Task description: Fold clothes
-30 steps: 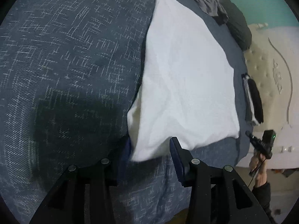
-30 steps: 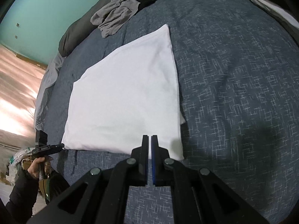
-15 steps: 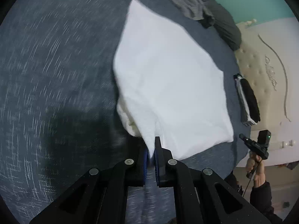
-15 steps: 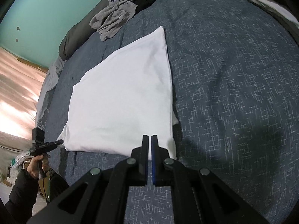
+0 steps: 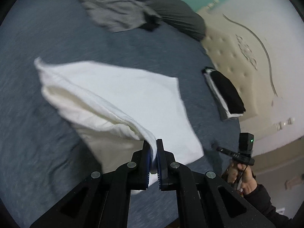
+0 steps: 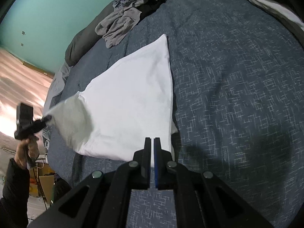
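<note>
A white garment (image 5: 133, 95) lies folded on the blue bed cover (image 5: 38, 152). My left gripper (image 5: 153, 146) is shut on one near corner and holds it up, so the cloth hangs in layered folds. From the right wrist view the garment (image 6: 133, 95) is mostly flat, with its left corner raised and blurred at the left gripper (image 6: 49, 117). My right gripper (image 6: 152, 142) is shut on the garment's near edge, with a white sliver between its fingers. It also shows in the left wrist view as the right gripper (image 5: 218, 148), held by a hand.
Crumpled grey clothes (image 6: 119, 26) lie at the bed's far end by a dark duvet (image 5: 180, 22). A folded black and white stack (image 5: 226, 96) sits near the cream headboard (image 5: 247, 57). Boxes (image 6: 43, 182) stand on the floor past the bed's edge.
My left gripper went from open around the corner to shut on it, then lifted and swung it across. The right gripper stayed shut at the near edge.
</note>
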Tool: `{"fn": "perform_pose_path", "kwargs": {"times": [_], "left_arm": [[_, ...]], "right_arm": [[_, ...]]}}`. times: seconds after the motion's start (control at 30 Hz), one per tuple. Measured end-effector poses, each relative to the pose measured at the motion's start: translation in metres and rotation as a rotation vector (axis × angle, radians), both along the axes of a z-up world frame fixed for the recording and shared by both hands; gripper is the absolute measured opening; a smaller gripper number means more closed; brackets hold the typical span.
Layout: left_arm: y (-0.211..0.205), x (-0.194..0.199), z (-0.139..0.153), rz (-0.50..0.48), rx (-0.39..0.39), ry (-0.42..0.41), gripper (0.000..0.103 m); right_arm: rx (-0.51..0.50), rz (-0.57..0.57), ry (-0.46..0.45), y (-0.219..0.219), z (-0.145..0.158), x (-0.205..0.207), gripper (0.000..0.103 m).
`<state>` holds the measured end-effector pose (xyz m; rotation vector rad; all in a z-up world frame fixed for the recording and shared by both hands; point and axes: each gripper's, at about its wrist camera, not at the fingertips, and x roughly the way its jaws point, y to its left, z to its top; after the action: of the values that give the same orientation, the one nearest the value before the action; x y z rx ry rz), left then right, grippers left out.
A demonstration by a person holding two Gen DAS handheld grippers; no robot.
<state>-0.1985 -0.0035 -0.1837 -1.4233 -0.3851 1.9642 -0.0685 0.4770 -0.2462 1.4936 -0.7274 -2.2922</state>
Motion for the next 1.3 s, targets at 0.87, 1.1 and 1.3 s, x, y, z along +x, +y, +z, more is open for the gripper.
{"fn": "perform_pose_path", "kwargs": {"times": [0.87,1.1,1.3], "left_arm": [[0.158,0.036,-0.042,-0.319,-0.117,-0.014,0.04],[0.086,0.021,-0.061,-0.222,-0.206,-0.02,0.04],[0.067,0.029,-0.084,-0.235,-0.22,-0.054,0.04]], "right_arm": [[-0.052,0.054,-0.034,-0.014,-0.011,-0.015,0.02],[-0.028,0.092,-0.101,-0.046,-0.022,-0.036,0.041],[0.006,0.114,-0.155,-0.067,-0.036,-0.051,0.042]]}}
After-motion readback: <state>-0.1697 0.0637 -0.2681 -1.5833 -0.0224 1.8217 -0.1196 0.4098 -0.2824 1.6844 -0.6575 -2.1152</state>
